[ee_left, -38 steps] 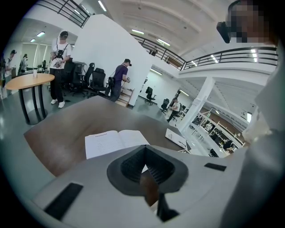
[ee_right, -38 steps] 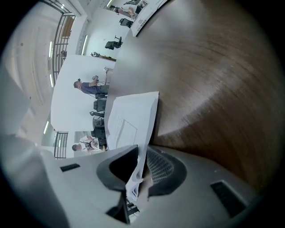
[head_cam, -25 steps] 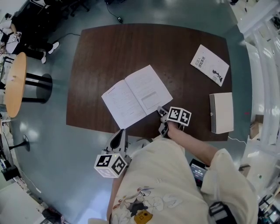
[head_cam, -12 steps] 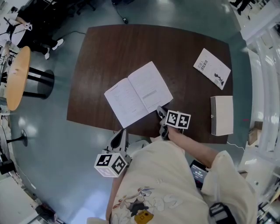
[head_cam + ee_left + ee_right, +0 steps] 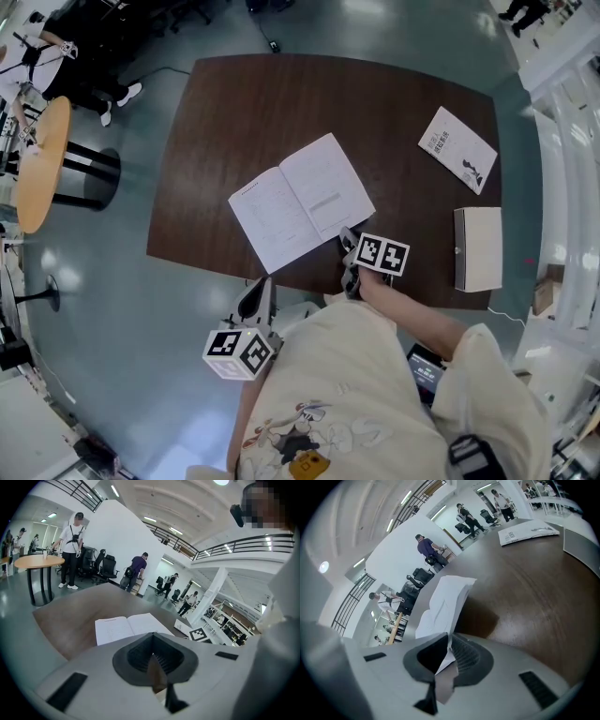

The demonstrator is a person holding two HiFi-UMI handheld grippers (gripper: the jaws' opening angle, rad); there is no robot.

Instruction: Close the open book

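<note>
Near the six o'clock edge of the dark brown wooden table [image 5: 281, 103], the open white book [image 5: 300, 202] lies face up, its spine running from about eleven o'clock to five o'clock, both printed pages showing in the head view. At the book's five o'clock corner sits the right gripper [image 5: 347, 239], its marker cube just behind it over the table edge. In the right gripper view, the grey jaws of this gripper [image 5: 446, 651] are clenched on the corner of a page, and the paper [image 5: 445, 602] rises from them in a loose curl above the wood, casting a shadow on the table beside it.

Off the table, at about seven o'clock from the book, the left gripper [image 5: 258, 286] hangs over the grey floor, apart from the book and the table edge. Its own view shows the jaws [image 5: 152, 656] pressed together with nothing between them, and the book [image 5: 126, 626] lying flat beyond them.

At two o'clock from the book, well apart, a thin white booklet with a dark cover picture [image 5: 455, 148] lies flat. A closed pale rectangular box [image 5: 478, 248] rests at the table's three o'clock edge, near the right gripper but not touching it. Off at nine o'clock, on the floor, stands a round light-wood side table on black legs [image 5: 37, 164].
</note>
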